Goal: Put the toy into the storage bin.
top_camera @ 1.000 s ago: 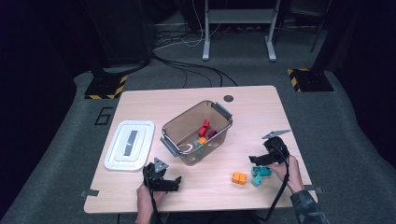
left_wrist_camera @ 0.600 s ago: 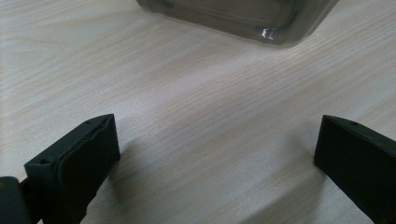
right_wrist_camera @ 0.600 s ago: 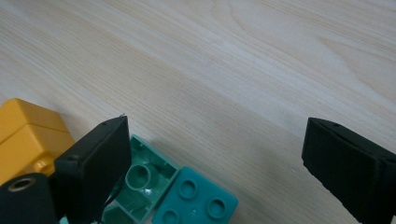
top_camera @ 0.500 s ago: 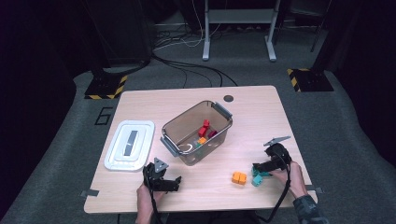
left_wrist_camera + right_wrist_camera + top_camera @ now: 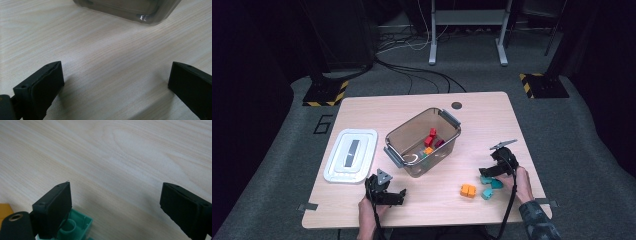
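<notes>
Right gripper [image 5: 488,172] low over the teal brick [image 5: 75,226], jaws wide and empty, having just narrowed a little with nothing pressed between them; brick under the left jaw, off to one side of the gap rather than centred. Brick on the counter [image 5: 422,205], to the right of the bin [image 5: 422,142] and well apart from it, near the counter's right front corner, with a second teal piece [image 5: 487,193] just beside it and an orange block [image 5: 468,190] a bit closer to the bin. Probably light, hard moulded plastic: stiff, hollow underneath with an open tube showing, smooth-walled and likely slippery. Best taken across two flat opposite side walls, not by a corner or the thin open rim, after shifting so the brick sits between the jaws. Left gripper [image 5: 388,192] in front of the bin, resting by the counter's front edge, jaws wide apart, nothing in them. Lid [image 5: 351,154] left of the bin
</notes>
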